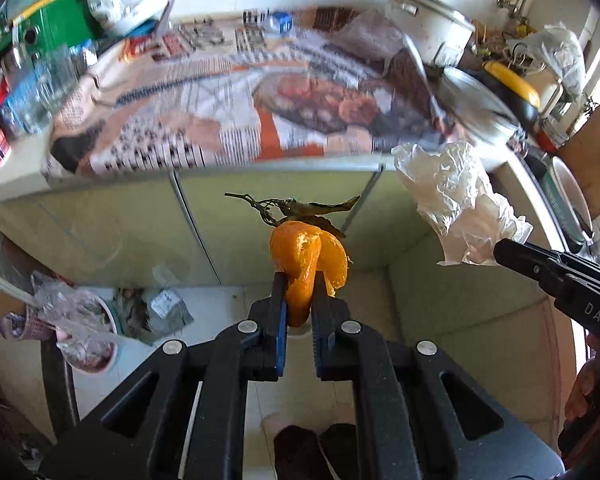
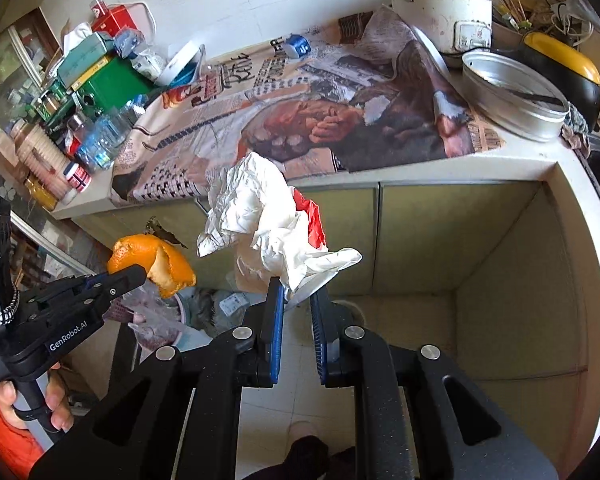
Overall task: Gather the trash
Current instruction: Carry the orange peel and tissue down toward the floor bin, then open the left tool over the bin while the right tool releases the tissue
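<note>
Left gripper (image 1: 299, 280) pinches curled orange peel (image 1: 306, 258).

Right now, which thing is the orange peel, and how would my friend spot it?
Find the counter covered with newspaper, then look below its edge, in front of the green cupboard doors. The left gripper pinches the orange peel there. Unlike the white crumpled paper beside it, it is bright orange with a dried leafy stem on top.

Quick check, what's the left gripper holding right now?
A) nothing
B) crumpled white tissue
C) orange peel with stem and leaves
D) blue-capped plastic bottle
C: the left gripper is shut on the orange peel with dry stem and leaves; the crumpled white tissue is in the right gripper.
</note>
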Available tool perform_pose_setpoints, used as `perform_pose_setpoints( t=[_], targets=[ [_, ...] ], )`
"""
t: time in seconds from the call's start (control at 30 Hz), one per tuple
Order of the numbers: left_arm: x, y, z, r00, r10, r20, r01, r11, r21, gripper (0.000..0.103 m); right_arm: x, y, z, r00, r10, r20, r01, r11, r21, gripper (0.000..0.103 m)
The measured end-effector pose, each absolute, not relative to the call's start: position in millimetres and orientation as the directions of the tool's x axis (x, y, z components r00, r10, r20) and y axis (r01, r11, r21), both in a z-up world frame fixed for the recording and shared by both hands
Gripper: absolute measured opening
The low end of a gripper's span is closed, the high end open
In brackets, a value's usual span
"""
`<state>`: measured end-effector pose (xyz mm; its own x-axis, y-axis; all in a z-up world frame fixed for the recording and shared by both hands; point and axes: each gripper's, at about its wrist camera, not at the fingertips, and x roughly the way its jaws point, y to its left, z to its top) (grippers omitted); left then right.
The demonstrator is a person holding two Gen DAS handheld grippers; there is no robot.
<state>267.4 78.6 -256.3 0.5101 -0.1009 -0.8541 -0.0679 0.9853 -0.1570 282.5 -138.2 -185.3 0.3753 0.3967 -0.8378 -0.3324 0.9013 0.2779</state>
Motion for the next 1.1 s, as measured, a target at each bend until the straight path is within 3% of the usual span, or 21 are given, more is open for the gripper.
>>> perform_pose_setpoints(
  t=[0.27, 0.83, 1.1],
  targets=[
    [294, 58, -374, 0.394, -0.096, -0.914, -0.115, 0.982, -0.153, 0.009, 297, -152, -292, 0.256, 0.359, -0.898, -0.326, 0.906, 0.27, 0.012],
    [359, 59, -686, 0.21, -0.142, -0.967, -0.229, 0.955, -0.19, 0.01, 349, -142, -575, 0.14, 0.315, -0.939, -0.325, 0.91, 0.257, 0.013],
    [375, 60, -763, 0.212, -0.19, -0.959, -0.214, 0.948, -0.235, 0.014, 359, -113, -644, 0.122, 0.358, -0.926, -0.329, 0.894, 0.303, 0.017]
  ],
)
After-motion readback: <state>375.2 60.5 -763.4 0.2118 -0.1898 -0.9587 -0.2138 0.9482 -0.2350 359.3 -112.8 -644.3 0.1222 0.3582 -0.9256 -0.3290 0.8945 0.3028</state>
